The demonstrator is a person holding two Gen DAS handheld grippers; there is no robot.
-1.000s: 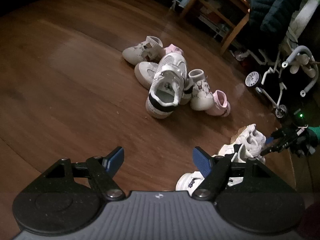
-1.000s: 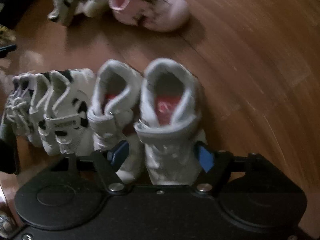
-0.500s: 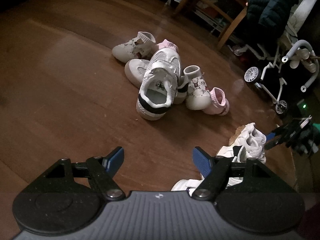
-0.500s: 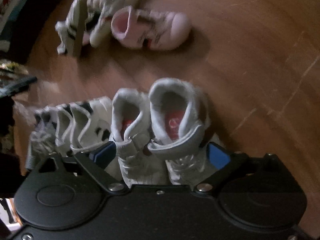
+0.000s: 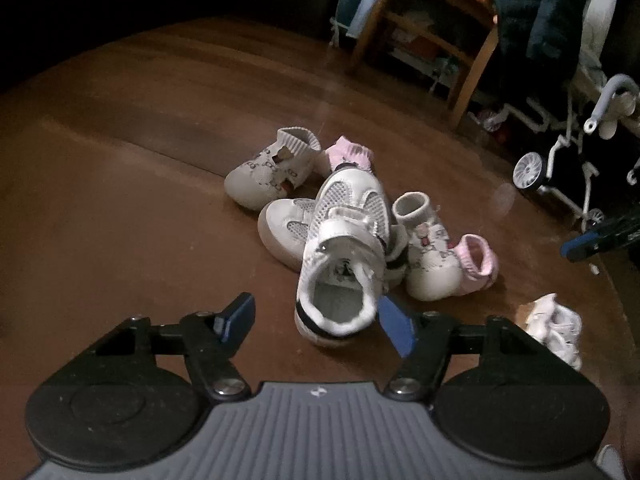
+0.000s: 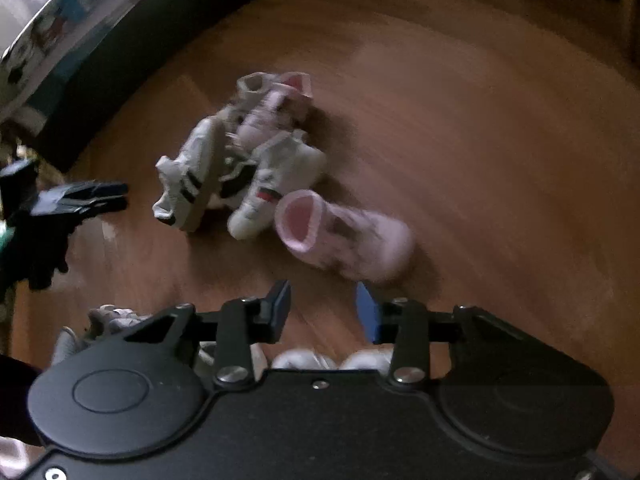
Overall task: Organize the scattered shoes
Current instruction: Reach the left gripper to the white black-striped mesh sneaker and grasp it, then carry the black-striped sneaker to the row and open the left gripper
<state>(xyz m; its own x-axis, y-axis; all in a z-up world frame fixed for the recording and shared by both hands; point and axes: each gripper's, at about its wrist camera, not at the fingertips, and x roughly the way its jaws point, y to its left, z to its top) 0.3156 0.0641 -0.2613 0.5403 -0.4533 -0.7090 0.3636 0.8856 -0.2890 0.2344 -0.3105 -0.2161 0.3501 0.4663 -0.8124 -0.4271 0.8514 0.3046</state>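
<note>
A pile of small shoes lies on the wooden floor [image 5: 120, 240]. Its nearest shoe is a white mesh sneaker [image 5: 344, 240] with a dark heel stripe. My left gripper [image 5: 316, 316] is open and closing, the sneaker's heel sits between its fingers, and the pads do not press on it. Two beige sock shoes [image 5: 268, 168] [image 5: 428, 264] and two pink shoes [image 5: 480, 260] [image 5: 348, 152] lie around it. My right gripper [image 6: 323, 304] hangs above the floor, closing on nothing, just short of a pink shoe [image 6: 348, 240]. A tidy row of white shoes [image 6: 304, 360] lies under it.
A wooden chair [image 5: 440, 40], a dark jacket [image 5: 552, 8] and a small white stroller [image 5: 560, 152] stand at the back right. The row of shoes [image 5: 556, 328] lies at the right. Dark furniture [image 6: 100, 60] borders the floor behind the pile.
My left gripper has moved up to the pile, and its fingers have narrowed around the white sneaker's heel. My right gripper has risen off the white high-top in the row and its fingers have narrowed.
</note>
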